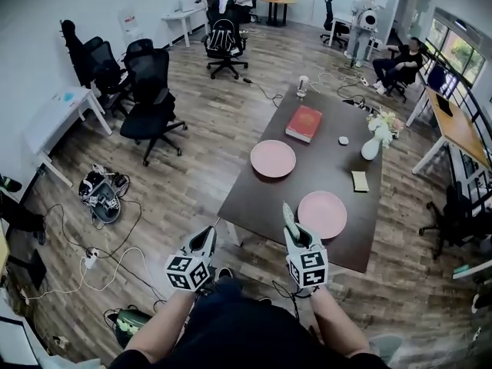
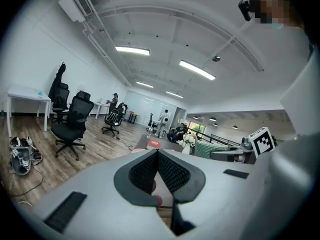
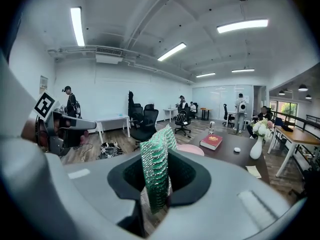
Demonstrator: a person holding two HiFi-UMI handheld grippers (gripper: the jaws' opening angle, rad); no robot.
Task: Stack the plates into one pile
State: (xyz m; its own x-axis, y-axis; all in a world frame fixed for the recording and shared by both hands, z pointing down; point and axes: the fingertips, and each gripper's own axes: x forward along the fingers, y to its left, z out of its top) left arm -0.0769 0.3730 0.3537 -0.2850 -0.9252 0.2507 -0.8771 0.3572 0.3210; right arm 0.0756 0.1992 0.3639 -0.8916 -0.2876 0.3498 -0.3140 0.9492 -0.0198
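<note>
No plate had been taken up yet; the step in hand was judged to be the approach to the dark table [image 1: 254,202]. The left gripper [image 1: 209,234] was held short of the table's near corner, over the floor, its dark pads pressed together on nothing. The right gripper [image 1: 287,212] was held at the near edge; its green ribbed fingers [image 3: 159,164] appeared to be set together, with nothing seen between them. The nearer pink plate [image 1: 322,214] lay flat just ahead and to the right of that gripper's tip. The second pink plate [image 1: 273,158] lay further ahead, well apart from the first, and a red book [image 1: 304,123] lay beyond it. For the next move, a spreading of the right jaws was judged necessary, so that the near plate's rim could be entered and pinched. That plate could then be lifted and set on the far one.
</note>
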